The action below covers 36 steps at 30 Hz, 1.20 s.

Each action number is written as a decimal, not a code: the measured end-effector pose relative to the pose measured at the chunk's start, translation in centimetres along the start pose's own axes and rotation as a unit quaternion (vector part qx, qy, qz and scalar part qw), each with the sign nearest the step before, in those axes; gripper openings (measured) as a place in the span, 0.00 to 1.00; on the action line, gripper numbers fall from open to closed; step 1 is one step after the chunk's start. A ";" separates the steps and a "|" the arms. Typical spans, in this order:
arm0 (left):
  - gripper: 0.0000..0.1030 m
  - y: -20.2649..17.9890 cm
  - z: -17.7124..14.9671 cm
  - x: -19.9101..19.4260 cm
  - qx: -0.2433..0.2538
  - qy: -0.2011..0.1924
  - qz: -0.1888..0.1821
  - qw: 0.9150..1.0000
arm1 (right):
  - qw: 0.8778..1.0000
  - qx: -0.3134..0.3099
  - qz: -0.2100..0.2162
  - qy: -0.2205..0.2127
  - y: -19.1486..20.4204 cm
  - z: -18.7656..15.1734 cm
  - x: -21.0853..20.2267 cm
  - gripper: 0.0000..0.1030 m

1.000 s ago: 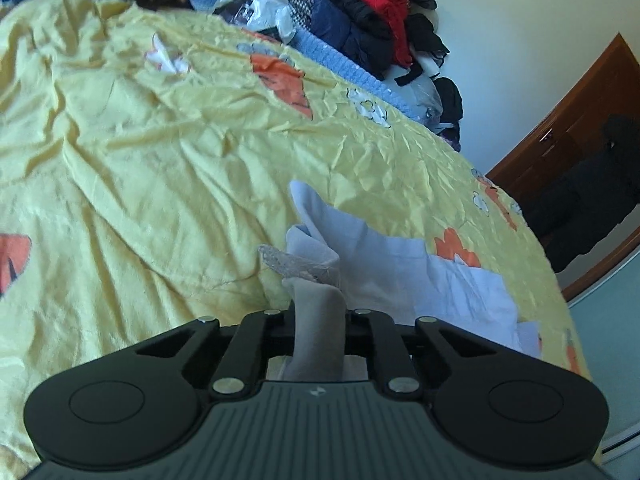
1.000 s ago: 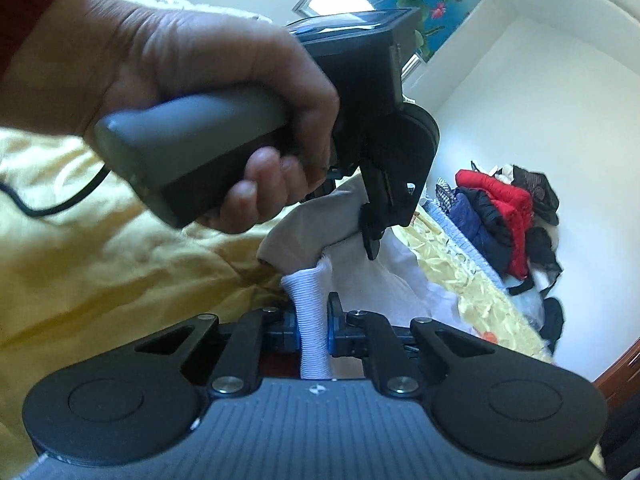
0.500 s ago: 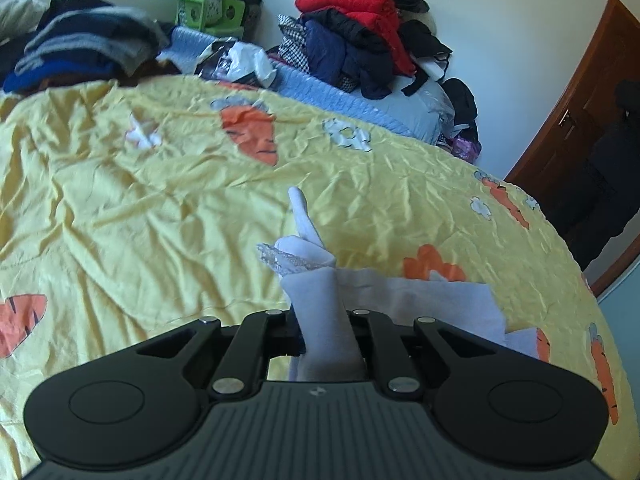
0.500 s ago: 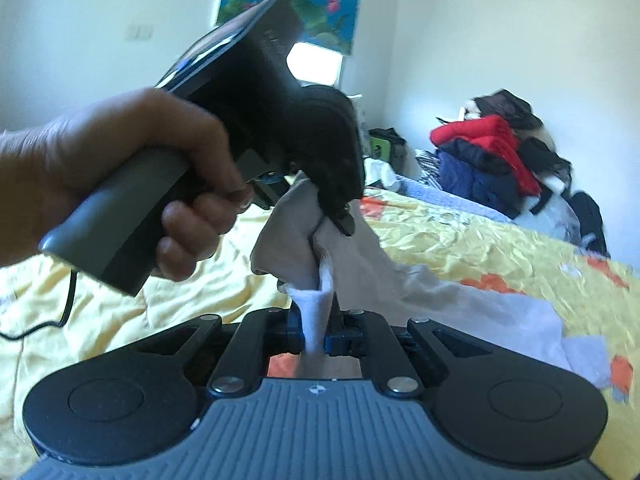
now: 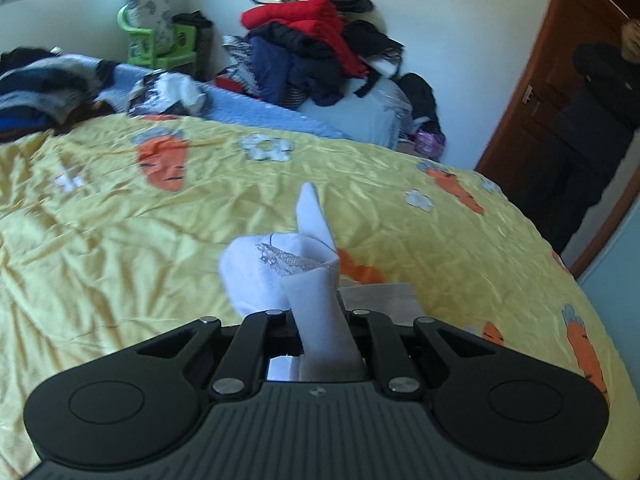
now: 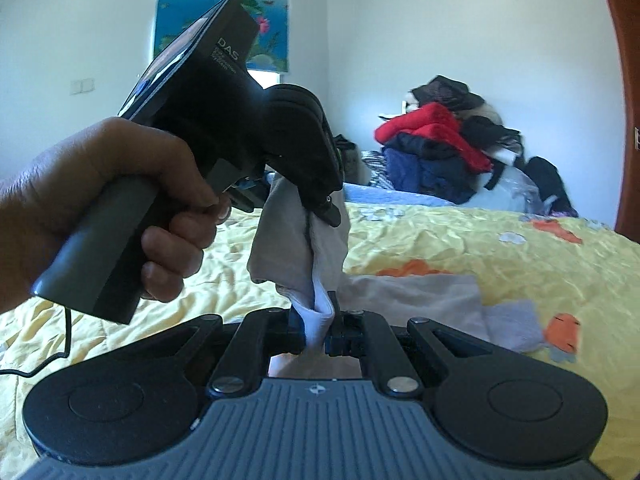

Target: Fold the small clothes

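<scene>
Both hand-held grippers are clamped on the same small white garment above the bed: the left hand-held gripper pinches a lace-trimmed fold of it, and the right hand-held gripper bites a ribbed white edge, with the person's left hand wrapped round the other tool's grey handle close in front of its lens. Compared with a second ago, the pair have carried the cloth higher and across the yellow carrot-print bedspread, and the right tool has rolled so the room now sits level in its view; that looks like the lift that brings one half of the garment over the other, with the fold not yet laid down. The rest of the white cloth trails flat on the bedspread just behind. Farther back, a green plastic basket holds a floral bag, and a heap of red and dark jackets stands against the wall.
</scene>
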<state>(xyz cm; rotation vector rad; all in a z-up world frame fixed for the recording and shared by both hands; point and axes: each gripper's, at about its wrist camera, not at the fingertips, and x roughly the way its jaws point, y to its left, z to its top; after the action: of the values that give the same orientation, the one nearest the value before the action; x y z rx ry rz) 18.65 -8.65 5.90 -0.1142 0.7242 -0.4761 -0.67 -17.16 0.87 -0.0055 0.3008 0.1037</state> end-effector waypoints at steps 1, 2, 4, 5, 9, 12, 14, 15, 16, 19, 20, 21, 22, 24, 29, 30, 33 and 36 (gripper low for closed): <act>0.10 -0.8 -0.1 0.3 0.006 0.001 -0.001 1.000 | 1.000 0.006 -0.003 0.001 -0.6 -0.1 -0.2 0.09; 0.10 -1.4 -0.2 0.6 0.009 0.002 -0.004 1.000 | 1.000 0.011 -0.006 0.001 -1.0 -0.2 -0.2 0.09; 0.10 -2.6 -0.5 1.4 0.015 0.009 -0.008 1.000 | 1.000 0.023 -0.013 0.003 -2.3 -0.4 -0.3 0.09; 0.10 -3.2 -0.7 1.8 0.017 0.013 -0.009 1.000 | 0.999 0.030 -0.015 0.004 -2.9 -0.6 -0.4 0.09; 0.10 -5.2 -1.5 3.7 0.028 0.029 -0.009 0.999 | 0.998 0.065 -0.020 0.014 -5.4 -1.5 -0.5 0.09; 0.10 -6.2 -2.3 4.9 0.033 0.039 -0.007 0.999 | 0.993 0.110 -0.014 0.026 -7.6 -2.2 -0.6 0.09; 0.10 -6.9 -2.8 5.5 0.037 0.043 -0.005 0.998 | 0.990 0.140 -0.008 0.033 -8.7 -2.8 -0.5 0.09; 0.10 -7.2 -3.1 5.9 0.038 0.045 -0.004 0.998 | 0.987 0.155 -0.005 0.036 -9.3 -3.1 -0.3 0.09; 0.10 -7.4 -3.3 6.1 0.039 0.047 -0.005 0.998 | 0.985 0.168 -0.003 0.040 -9.8 -3.4 -0.2 0.09; 0.10 -8.2 -3.8 6.8 0.043 0.052 -0.004 0.998 | 0.979 0.199 0.004 0.048 -10.9 -4.3 0.1 0.09; 0.10 -8.4 -3.9 7.0 0.046 0.052 -0.003 0.998 | 0.977 0.207 0.006 0.049 -11.3 -4.5 0.3 0.09; 0.10 -8.6 -4.0 7.1 0.049 0.052 -0.001 0.997 | 0.975 0.215 0.008 0.051 -11.6 -4.7 0.4 0.09; 0.10 -8.8 -4.1 7.2 0.052 0.052 0.000 0.997 | 0.973 0.224 0.009 0.052 -11.9 -4.9 0.5 0.09; 0.10 -9.2 -4.3 7.5 0.058 0.052 0.002 0.997 | 0.969 0.239 0.013 0.057 -12.2 -5.3 0.6 0.09; 0.10 -9.9 -4.7 8.1 0.070 0.056 0.008 0.996 | 0.960 0.271 0.023 0.065 -12.9 -5.9 0.7 0.10; 0.10 -9.9 -4.7 8.1 0.069 0.058 0.008 0.996 | 0.959 0.276 0.024 0.066 -13.1 -6.0 0.9 0.10; 0.10 -10.2 -4.9 8.3 0.070 0.060 0.009 0.996 | 0.953 0.294 0.029 0.070 -13.7 -6.4 0.9 0.10; 0.10 -10.4 -5.0 8.5 0.072 0.061 0.011 0.995 | 0.950 0.303 0.032 0.073 -14.0 -6.6 1.1 0.10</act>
<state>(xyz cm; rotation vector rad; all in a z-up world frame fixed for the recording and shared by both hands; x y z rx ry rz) 16.92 -21.45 -0.31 0.0581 0.8072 -0.5158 -0.17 -31.11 -5.88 0.6097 0.4720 0.0710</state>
